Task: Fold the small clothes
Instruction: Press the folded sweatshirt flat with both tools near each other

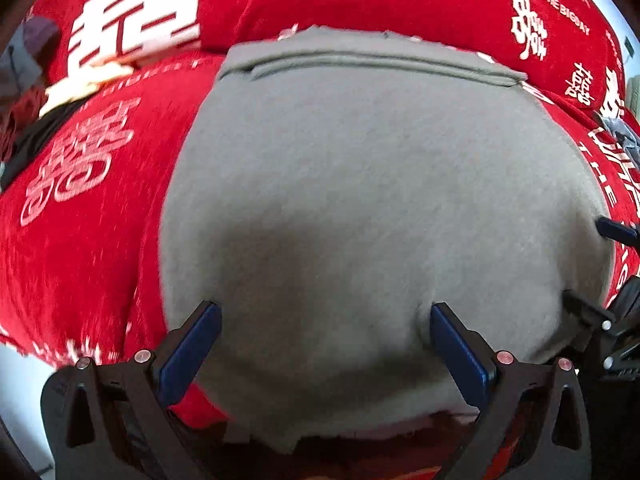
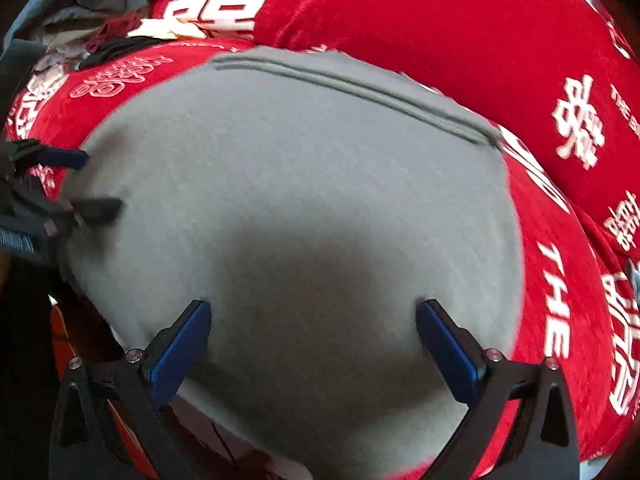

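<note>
A grey garment (image 1: 360, 184) lies spread flat on a red cloth (image 1: 80, 264), its hemmed edge at the far side. My left gripper (image 1: 324, 316) stands open over the garment's near part, its blue fingertips (image 1: 208, 320) down at the fabric and nothing held between them. The right gripper (image 2: 314, 312) is open in the same way over the same grey garment (image 2: 300, 160), on its right half. Each gripper shows at the edge of the other's view: the right gripper (image 1: 600, 268) and the left gripper (image 2: 88, 184), both with fingers apart.
The red cloth (image 2: 440, 32) carries white characters and lettering and rises in a thick fold behind the garment. A pile of mixed clothes (image 2: 80, 0) sits at the far left, also seen as the clothes pile (image 1: 32, 64) in the left wrist view.
</note>
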Demonstrator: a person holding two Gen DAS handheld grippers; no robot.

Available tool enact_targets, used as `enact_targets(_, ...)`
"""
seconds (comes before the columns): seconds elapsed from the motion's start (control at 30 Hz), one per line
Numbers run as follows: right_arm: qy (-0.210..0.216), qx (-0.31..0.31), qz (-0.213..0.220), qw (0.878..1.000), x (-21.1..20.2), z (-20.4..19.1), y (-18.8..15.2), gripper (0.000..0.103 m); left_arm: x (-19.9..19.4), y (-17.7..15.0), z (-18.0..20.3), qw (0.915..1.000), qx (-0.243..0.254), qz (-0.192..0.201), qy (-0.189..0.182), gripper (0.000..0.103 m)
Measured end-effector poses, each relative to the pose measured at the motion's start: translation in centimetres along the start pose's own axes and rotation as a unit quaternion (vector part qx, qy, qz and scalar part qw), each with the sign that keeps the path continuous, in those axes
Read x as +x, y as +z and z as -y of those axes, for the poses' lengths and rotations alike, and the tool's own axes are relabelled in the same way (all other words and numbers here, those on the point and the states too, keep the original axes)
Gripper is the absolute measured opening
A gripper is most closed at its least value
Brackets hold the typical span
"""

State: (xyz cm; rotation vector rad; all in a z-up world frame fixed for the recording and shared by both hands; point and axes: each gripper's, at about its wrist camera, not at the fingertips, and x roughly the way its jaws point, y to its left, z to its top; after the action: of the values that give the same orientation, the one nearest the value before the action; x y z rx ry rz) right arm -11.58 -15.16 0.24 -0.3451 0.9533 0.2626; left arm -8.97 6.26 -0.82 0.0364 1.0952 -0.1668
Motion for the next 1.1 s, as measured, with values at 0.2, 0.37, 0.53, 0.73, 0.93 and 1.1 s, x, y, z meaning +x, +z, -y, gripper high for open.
enact_targets(0.2, -0.023, 0.002, -0.049, 0.999, -1.5, 2.3, -2.7, 0.102, -1.3, 0.6, -3.3, 0.9977, -0.061, -0.026, 0.012, 0.103)
enact_targets(0.37, 0.028, 0.094, -0.005, 0.995, -2.2, 6.2, 4.0, 0.102, -2.4, 8.6, -1.0, 0.9987, -0.043, 0.026, 0.009, 0.103)
enact_targets(0.53, 0.025, 0.198, -0.023, 0.98, 4.4, 9.2, 14.7, 0.102, 3.0, 17.1, 0.2, 0.9948, -0.101, -0.009, 0.013, 0.103)
enact_targets(0.73, -0.023, 0.174, -0.086, 0.981, 9.9, 7.0, 16.7, 0.103, 5.3, 14.1, 0.8, 0.9961, -0.079, -0.009, 0.039, 0.103)
enact_targets(0.93, -0.011, 0.129, 0.009, 0.992, 4.1, 3.2, 8.6, 0.103, 1.6, 6.3, 0.8, 0.9964, -0.075, 0.031, 0.026, 0.103)
enact_targets(1.1, -0.004, 0.075, 0.023, 0.997, 0.7, 1.1, 2.9, 0.103, 0.1, 1.4, 0.3, 0.9975, -0.068, 0.015, 0.014, 0.103)
